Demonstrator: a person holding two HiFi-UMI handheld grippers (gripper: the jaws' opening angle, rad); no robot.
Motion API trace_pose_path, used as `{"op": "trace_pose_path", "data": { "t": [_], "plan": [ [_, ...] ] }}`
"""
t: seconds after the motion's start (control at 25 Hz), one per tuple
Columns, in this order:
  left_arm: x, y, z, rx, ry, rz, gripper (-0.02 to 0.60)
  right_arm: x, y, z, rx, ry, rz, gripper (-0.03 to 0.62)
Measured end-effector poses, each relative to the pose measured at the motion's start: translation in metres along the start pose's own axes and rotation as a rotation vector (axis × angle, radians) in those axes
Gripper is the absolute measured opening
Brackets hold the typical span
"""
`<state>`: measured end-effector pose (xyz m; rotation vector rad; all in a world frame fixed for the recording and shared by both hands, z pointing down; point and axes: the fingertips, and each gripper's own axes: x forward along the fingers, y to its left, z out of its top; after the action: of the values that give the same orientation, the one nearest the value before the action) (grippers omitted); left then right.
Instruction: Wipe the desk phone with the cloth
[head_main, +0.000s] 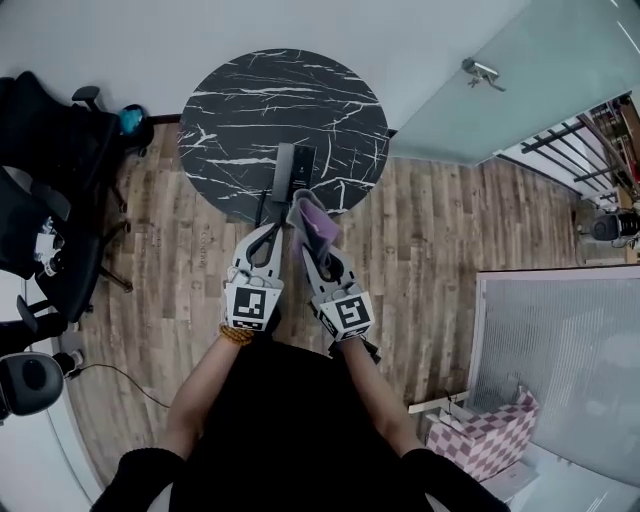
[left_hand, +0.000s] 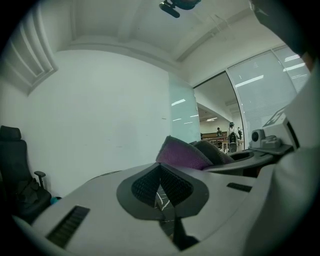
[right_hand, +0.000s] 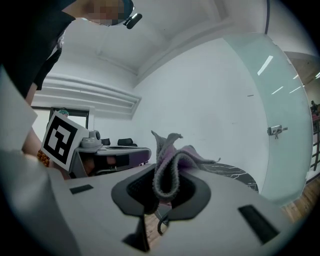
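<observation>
Too small in the head view to tell keys or handset on the desk phone at 12 o'clock, its near end covered by the cloth; cut off at the 9 o'clock edge, the black office chair. Through the left gripper only a sliver of the round table, plus figures at 2 o'clock beyond the glass, too small to tell apart. Lost between the pads of the right gripper, the cloth's lower end, with the table's near part behind that gripper's body.
</observation>
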<state>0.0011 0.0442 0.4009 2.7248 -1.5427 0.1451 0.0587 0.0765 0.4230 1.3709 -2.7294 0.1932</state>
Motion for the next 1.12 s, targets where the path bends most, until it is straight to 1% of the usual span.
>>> {"op": "trace_pose_path", "data": {
  "t": [0.32,0.52,0.8,0.96,1.04,1.12],
  "plan": [
    [0.053,0.053,-0.005,-0.019,0.015,-0.016,0.012,0.068,-0.029,0.004,0.013,0.034,0.007,0.055],
    [0.078,0.074,-0.005,-0.032,0.007,-0.044,0.012,0.097,-0.045,0.007,0.001,0.059,-0.01,0.055],
    [0.099,0.077,-0.013,-0.034,0.018,-0.084,0.012,0.107,-0.069,0.001,0.004,0.08,-0.041,0.055],
    [0.111,0.074,-0.018,-0.026,0.03,-0.109,0.012,0.117,-0.087,0.001,0.006,0.074,-0.056,0.055],
    [0.118,0.072,-0.022,-0.018,0.04,-0.113,0.012,0.123,-0.094,-0.001,0.0,0.072,-0.044,0.055],
    [0.127,0.073,-0.024,-0.007,0.044,-0.102,0.012,0.131,-0.103,-0.002,-0.003,0.072,-0.018,0.055]
  ]
}}
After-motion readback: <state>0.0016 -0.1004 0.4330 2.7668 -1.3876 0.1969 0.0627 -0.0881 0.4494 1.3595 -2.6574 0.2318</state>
